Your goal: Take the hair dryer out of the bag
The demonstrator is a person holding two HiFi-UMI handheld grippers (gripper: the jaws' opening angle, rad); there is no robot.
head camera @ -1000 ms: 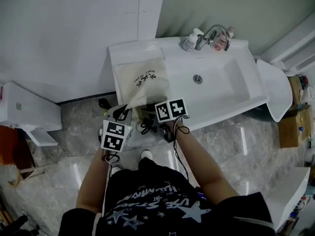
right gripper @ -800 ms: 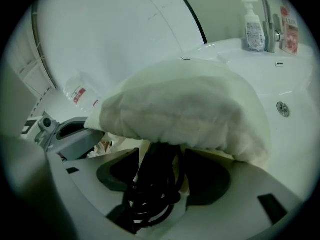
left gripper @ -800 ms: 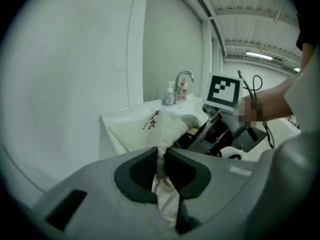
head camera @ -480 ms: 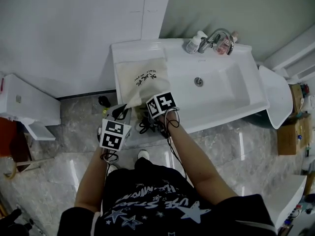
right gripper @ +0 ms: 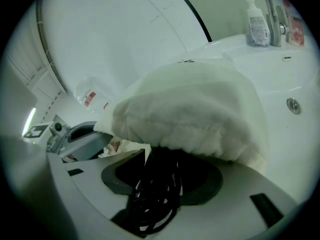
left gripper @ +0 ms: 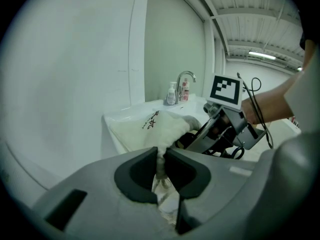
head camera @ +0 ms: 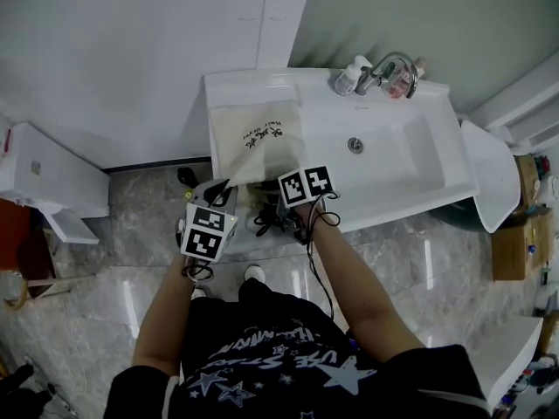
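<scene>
The cream cloth bag point(head camera: 255, 138) is lying on the flat counter to the left of the sink point(head camera: 397, 168), with its mouth being drawn past the counter's front edge towards the person. The left gripper point(left gripper: 161, 165) is pinching a fold of the bag's rim just off the sink's front left corner, its jaws pressed together on the cloth. The right gripper point(right gripper: 162, 176) is reaching into the bag's mouth, nearer the sink than the left one. Its jaws are closing with a coil of black cord point(right gripper: 154, 199) between them (the pads are not yet clamping it). The hair dryer's body is sitting under the bulging cloth, out of sight. A faucet point(head camera: 382, 63) and a soap bottle point(head camera: 348, 78) are standing at the sink's back rim.
</scene>
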